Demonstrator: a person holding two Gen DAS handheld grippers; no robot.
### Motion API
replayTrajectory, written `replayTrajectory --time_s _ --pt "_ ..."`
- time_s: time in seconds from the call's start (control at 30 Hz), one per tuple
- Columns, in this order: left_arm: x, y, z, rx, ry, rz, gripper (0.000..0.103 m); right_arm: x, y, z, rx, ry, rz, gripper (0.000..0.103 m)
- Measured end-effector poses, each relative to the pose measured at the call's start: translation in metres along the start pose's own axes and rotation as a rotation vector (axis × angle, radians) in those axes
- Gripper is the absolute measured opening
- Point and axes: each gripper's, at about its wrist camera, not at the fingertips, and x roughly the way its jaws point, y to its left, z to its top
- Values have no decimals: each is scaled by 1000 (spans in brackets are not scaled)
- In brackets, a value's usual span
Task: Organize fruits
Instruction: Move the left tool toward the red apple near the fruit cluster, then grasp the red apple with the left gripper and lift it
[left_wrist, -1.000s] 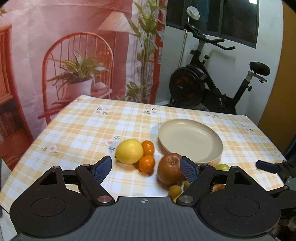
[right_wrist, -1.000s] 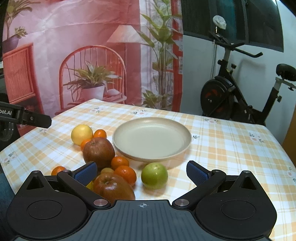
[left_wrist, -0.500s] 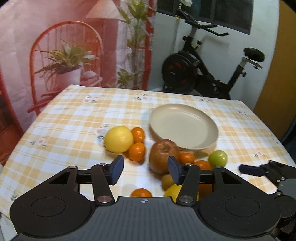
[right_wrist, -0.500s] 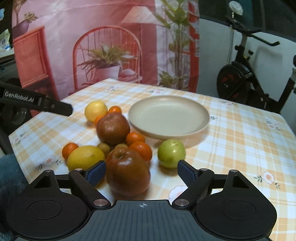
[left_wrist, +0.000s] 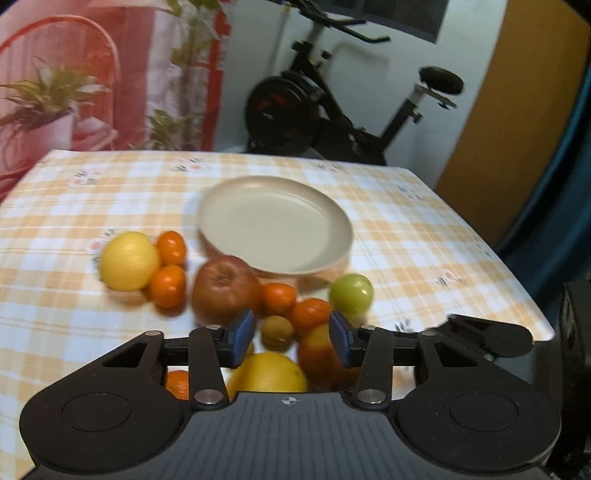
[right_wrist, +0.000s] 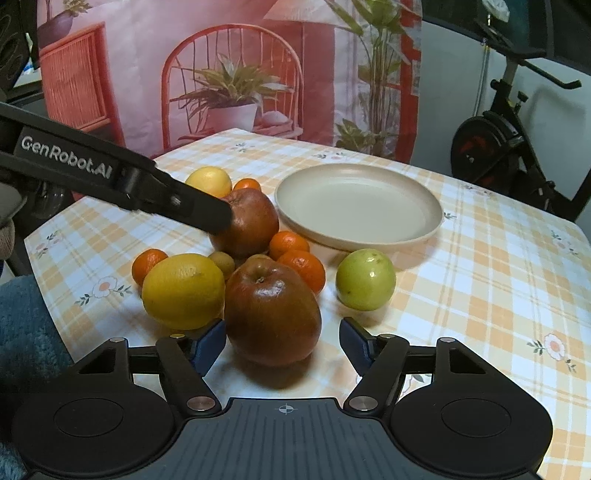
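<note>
A beige plate (left_wrist: 275, 225) (right_wrist: 358, 205) lies bare on the checked tablecloth. A cluster of fruit sits in front of it: two red apples, two lemons, several mandarins, a small brown fruit (left_wrist: 277, 330) and a green apple (right_wrist: 365, 278). My left gripper (left_wrist: 291, 339) hovers over the near fruits. Its jaws are closing, and the pads touch nothing. In the right wrist view its finger reaches over the far red apple (right_wrist: 251, 221). My right gripper (right_wrist: 282, 345) straddles the near red apple (right_wrist: 271, 314), its jaws closing. There is a gap at the right pad.
An exercise bike (left_wrist: 332, 110) stands behind the table, beside a printed backdrop with a chair and plants (right_wrist: 229, 92). The table's right edge (left_wrist: 517, 295) is close. Blue cloth (right_wrist: 22, 332) shows at the lower left of the right wrist view.
Both grippers have tipped down toward the fruit pile and their jaws have narrowed. The left has swung right over the near fruits. The right has closed in around the near red apple.
</note>
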Motion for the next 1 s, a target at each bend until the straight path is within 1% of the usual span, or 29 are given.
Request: replayTrajectory --time_s 0.03,0.27,0.4,0.53,0.7,1.0 --pt "2 -1 0 2 10 -10 42 1 0 -1 2 1 3 64" --pt "14 0 0 -8 44 -86 42 4 -3 -2 19 -1 23 63" --pt "19 -3 0 -1 68 -116 42 6 -4 -3 24 -1 29 63" --pt "25 -3 -1 -3 91 -129 42 8 -5 -3 31 1 32 63" --pt "27 -4 -2 1 98 -143 42 9 -7 -4 46 -1 30 67" --pt "31 -4 -1 1 95 -149 42 11 -7 -3 53 -6 34 66"
